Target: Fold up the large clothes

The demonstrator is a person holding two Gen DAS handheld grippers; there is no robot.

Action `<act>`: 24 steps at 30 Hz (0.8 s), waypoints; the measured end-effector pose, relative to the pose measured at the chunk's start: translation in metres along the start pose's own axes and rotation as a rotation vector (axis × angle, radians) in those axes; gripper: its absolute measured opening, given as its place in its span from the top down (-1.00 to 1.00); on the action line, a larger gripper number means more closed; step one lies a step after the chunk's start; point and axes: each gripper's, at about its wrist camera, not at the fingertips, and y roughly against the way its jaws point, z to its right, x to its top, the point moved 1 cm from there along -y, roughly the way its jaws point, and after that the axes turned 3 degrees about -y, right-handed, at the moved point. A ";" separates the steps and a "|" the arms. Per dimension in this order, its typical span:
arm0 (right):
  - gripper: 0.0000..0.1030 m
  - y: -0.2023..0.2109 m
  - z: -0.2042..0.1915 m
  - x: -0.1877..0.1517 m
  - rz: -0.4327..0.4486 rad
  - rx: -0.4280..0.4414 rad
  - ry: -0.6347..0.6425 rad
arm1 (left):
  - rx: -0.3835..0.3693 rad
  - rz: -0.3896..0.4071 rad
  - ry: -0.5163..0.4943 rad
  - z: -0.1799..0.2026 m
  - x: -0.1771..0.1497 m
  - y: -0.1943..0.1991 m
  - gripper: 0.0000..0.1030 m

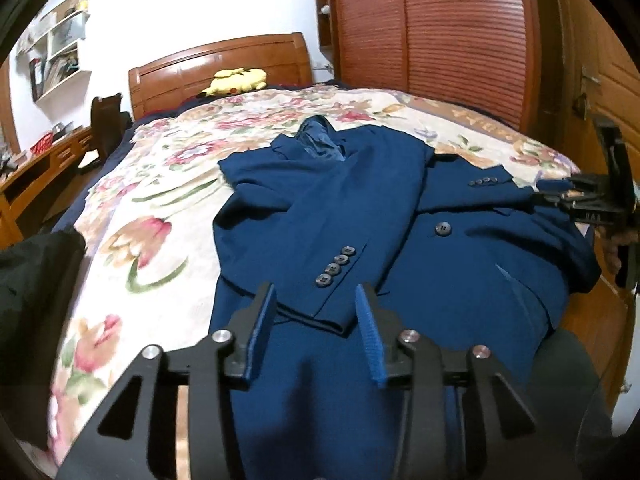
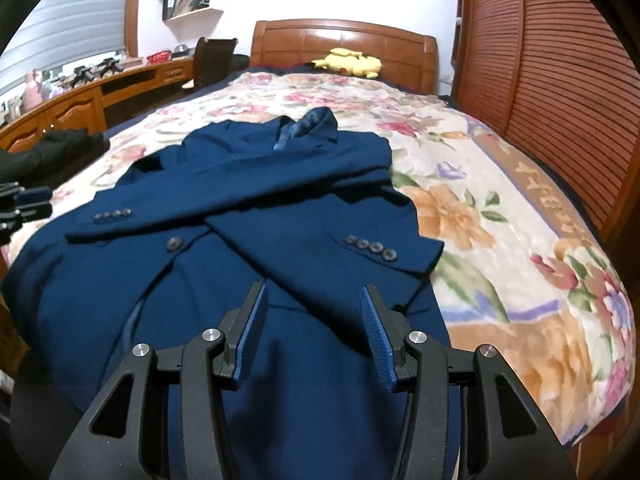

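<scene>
A navy blue suit jacket (image 1: 360, 216) lies front up on the flowered bed cover, collar toward the headboard, both sleeves folded across its chest; it also shows in the right wrist view (image 2: 248, 200). My left gripper (image 1: 316, 292) is open and empty, hovering over the jacket's hem just short of a sleeve cuff with several buttons (image 1: 334, 266). My right gripper (image 2: 314, 294) is open and empty above the hem, near the other cuff (image 2: 372, 248). The right gripper also shows at the right edge of the left wrist view (image 1: 560, 192), and the left gripper at the left edge of the right wrist view (image 2: 24, 204).
The flowered bed cover (image 2: 500, 216) spans the bed. A yellow plush toy (image 1: 236, 80) lies by the wooden headboard (image 2: 344, 40). A dark garment (image 2: 60, 148) lies at the bed's left edge. A wooden desk (image 2: 100, 92) and chair stand left, slatted wardrobe doors (image 2: 560, 80) right.
</scene>
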 end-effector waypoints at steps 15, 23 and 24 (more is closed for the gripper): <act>-0.40 -0.005 0.055 -0.022 -0.030 -0.092 -0.097 | 0.116 -0.009 0.127 -0.036 -0.039 0.001 0.01; -0.40 -0.015 0.073 -0.036 -0.079 -0.115 -0.113 | 0.155 -0.052 0.157 -0.054 -0.067 -0.002 0.01; -0.40 -0.015 0.074 -0.037 -0.082 -0.113 -0.115 | 0.156 -0.055 0.164 -0.056 -0.071 -0.002 0.01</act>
